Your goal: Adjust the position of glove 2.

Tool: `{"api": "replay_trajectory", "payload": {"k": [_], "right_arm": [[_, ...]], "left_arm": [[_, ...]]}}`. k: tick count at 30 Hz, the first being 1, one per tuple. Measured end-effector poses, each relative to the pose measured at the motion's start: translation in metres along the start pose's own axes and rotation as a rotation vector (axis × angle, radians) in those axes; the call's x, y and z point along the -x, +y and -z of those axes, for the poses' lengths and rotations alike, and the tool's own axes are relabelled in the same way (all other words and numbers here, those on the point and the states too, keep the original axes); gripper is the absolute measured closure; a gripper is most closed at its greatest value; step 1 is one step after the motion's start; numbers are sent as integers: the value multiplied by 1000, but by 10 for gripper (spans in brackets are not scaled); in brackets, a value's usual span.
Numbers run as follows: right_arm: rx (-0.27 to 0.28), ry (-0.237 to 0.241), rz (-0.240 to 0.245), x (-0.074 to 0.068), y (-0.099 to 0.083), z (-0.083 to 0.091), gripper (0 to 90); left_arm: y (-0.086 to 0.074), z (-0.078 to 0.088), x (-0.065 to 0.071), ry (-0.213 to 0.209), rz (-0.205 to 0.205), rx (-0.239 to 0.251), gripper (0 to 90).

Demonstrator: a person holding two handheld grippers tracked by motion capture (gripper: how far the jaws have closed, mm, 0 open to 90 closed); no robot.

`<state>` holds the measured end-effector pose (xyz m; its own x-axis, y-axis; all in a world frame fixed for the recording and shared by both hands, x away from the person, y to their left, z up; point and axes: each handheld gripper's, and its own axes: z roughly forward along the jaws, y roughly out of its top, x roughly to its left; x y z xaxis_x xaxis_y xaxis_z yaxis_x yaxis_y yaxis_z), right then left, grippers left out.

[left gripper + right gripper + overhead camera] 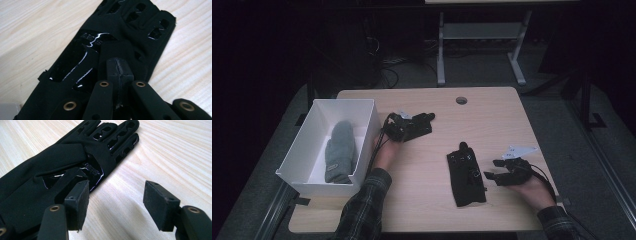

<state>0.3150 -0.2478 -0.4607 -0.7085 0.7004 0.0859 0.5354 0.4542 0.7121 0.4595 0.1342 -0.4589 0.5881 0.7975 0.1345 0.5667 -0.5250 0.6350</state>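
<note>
The right gripper stands open, holding nothing, with a black glove flat on the table just beside its left jaw. Farther off, the left gripper is clamped shut on a second black glove. Beyond its hand sits a white box holding a grey mitten.

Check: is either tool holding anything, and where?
Left tool is shut on a black glove, pinching a fold at its middle. Right tool is open, holding nothing.

Left gripper clamped, right gripper agape
</note>
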Motion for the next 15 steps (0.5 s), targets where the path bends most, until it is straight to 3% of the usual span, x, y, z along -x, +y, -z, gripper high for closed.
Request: {"api": "replay_trajectory", "payload": {"k": [7, 10, 15], "right_arm": [[-2, 0, 1, -2, 1, 0, 376], [-3, -2, 1, -3, 2, 0, 376], [-2, -3, 3, -2, 1, 0, 376]], "left_arm": [[-5, 7, 18, -91, -22, -2, 897], [-8, 10, 27, -148, -8, 2, 897], [-10, 18, 49, -243, -35, -6, 896]]}}
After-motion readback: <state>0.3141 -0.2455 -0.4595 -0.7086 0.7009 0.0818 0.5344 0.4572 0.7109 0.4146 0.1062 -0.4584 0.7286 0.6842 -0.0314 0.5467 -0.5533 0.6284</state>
